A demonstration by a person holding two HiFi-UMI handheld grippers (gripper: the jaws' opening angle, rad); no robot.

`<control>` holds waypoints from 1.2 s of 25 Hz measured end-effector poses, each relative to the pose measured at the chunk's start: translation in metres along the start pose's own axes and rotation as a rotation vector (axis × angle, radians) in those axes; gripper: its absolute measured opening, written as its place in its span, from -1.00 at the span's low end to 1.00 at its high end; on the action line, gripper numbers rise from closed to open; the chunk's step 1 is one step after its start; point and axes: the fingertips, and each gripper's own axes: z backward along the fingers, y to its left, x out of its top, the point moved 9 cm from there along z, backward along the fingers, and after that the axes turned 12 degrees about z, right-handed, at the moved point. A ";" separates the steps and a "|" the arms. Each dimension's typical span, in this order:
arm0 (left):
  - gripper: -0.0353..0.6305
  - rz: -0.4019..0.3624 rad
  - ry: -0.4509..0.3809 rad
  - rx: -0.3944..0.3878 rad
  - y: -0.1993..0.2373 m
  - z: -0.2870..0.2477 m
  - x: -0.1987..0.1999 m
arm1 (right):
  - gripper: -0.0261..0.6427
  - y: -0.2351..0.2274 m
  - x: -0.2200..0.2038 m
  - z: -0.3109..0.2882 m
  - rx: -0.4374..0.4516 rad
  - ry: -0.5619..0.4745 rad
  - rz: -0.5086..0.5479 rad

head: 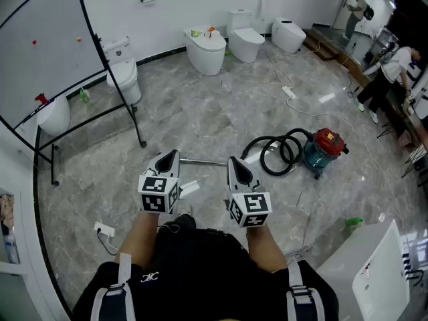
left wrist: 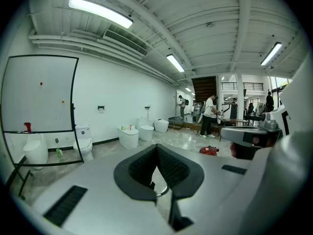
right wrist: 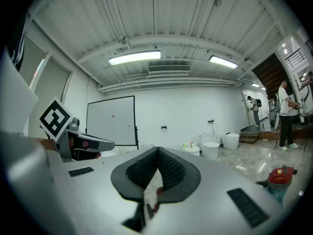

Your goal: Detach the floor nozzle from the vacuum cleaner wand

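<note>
The vacuum's red and teal canister stands on the marble floor at the right, with its black hose coiled beside it. A thin silver wand lies on the floor and runs left from the hose, past the tips of both grippers. A pale flat piece that looks like the floor nozzle lies by my left gripper. Both that gripper and my right gripper hover above the floor, shut and holding nothing. The canister shows in the left gripper view, and the canister also shows in the right gripper view.
Several white toilets line the far wall. A black-framed board on a stand is at the left. A power strip and its cable cross the floor. A white unit is at bottom right. People work at the far right.
</note>
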 end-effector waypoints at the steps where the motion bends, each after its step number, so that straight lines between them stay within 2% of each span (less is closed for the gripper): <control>1: -0.87 -0.003 0.004 0.001 0.006 -0.007 0.001 | -0.89 0.000 -0.003 -0.008 0.000 0.003 0.003; 7: -0.87 0.018 0.008 -0.008 0.043 -0.068 0.010 | -0.89 -0.014 -0.017 -0.071 -0.024 0.037 0.047; 14: -0.87 0.025 0.013 -0.027 0.105 -0.176 0.045 | -0.89 -0.041 -0.018 -0.190 -0.029 0.060 0.103; 24: -0.87 0.017 0.053 -0.018 0.222 -0.327 0.133 | -0.89 -0.076 0.007 -0.397 -0.025 0.073 0.086; 30: -0.87 0.053 0.139 0.024 0.280 -0.391 0.143 | -0.89 -0.090 -0.006 -0.481 -0.007 0.126 0.050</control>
